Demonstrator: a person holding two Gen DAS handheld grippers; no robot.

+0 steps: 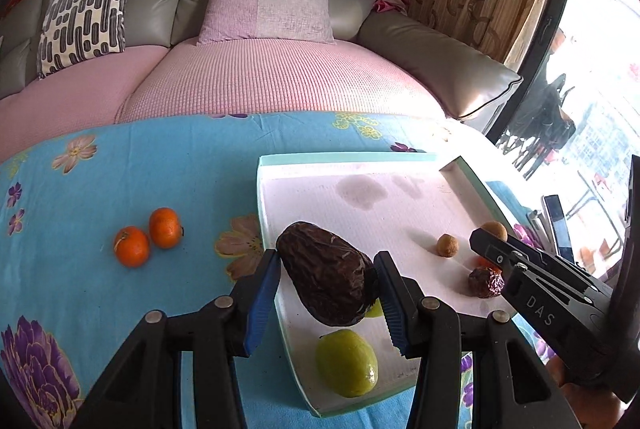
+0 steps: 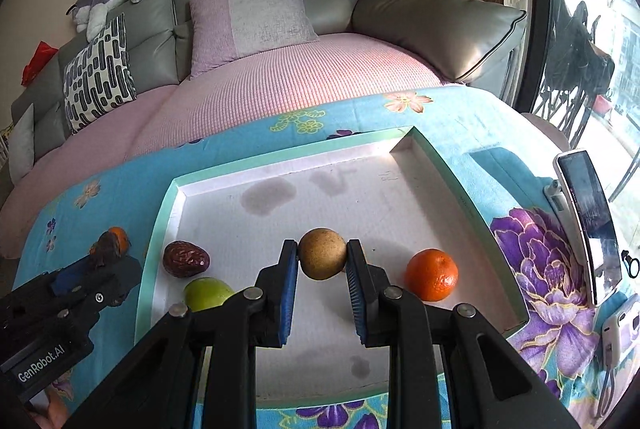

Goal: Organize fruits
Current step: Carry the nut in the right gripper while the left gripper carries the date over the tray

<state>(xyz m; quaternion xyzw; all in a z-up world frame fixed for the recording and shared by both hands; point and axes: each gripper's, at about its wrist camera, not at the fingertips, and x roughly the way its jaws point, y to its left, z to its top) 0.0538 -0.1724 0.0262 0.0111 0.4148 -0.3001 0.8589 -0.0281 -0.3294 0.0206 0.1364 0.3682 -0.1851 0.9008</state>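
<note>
Left gripper point(image 1: 326, 279) clamps the wrinkled dark date point(image 1: 328, 275) mid-frame above the tray point(image 1: 360, 165), while right gripper point(image 2: 322, 263) pinches a round tan fruit point(image 2: 322, 259) centre-frame over it — best lowered gently beside matching fruit before letting go.

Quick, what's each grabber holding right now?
Left gripper: shut on the wrinkled dark brown fruit.
Right gripper: shut on the round tan fruit.
</note>
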